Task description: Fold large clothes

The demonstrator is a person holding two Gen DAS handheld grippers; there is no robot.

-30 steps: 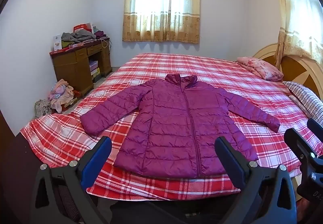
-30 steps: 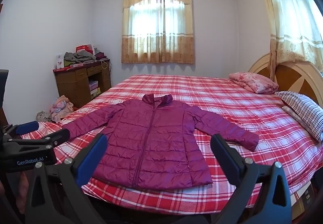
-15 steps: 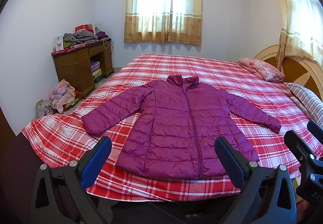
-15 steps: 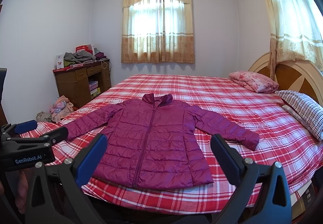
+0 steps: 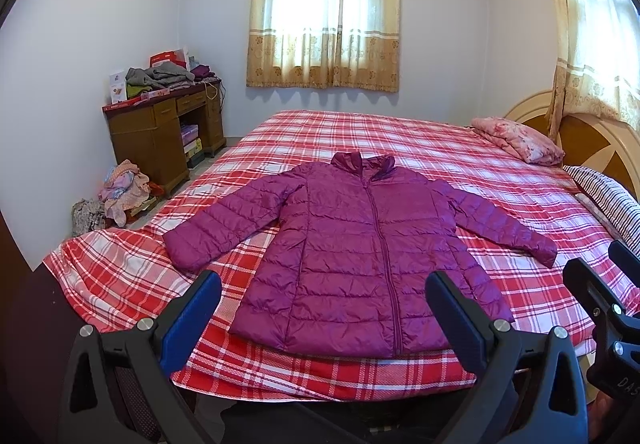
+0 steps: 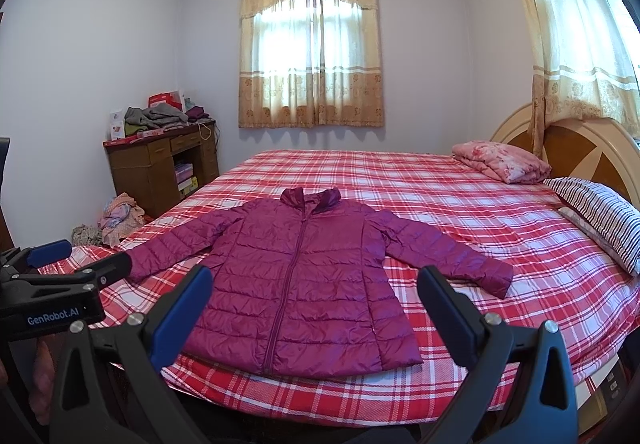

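Note:
A magenta quilted puffer jacket [image 5: 352, 252] lies flat, front up and zipped, on the red plaid bed [image 5: 400, 132], sleeves spread, hem toward me. It also shows in the right wrist view [image 6: 300, 276]. My left gripper [image 5: 320, 308] is open and empty, held off the near bed edge just short of the hem. My right gripper [image 6: 312, 304] is open and empty, likewise short of the hem. The left gripper shows at the left edge of the right wrist view [image 6: 76, 260]; the right gripper shows at the right edge of the left wrist view [image 5: 600, 276].
A wooden desk [image 5: 160, 136] piled with clothes stands at the left wall, with a heap of clothes [image 5: 120, 192] on the floor beside it. A folded pink quilt [image 5: 520, 140] and a striped pillow [image 6: 600, 216] lie by the headboard [image 6: 580, 140] on the right.
Both grippers have crept slightly toward the bed; the jacket sits a little lower and larger in the views. Nothing was grasped.

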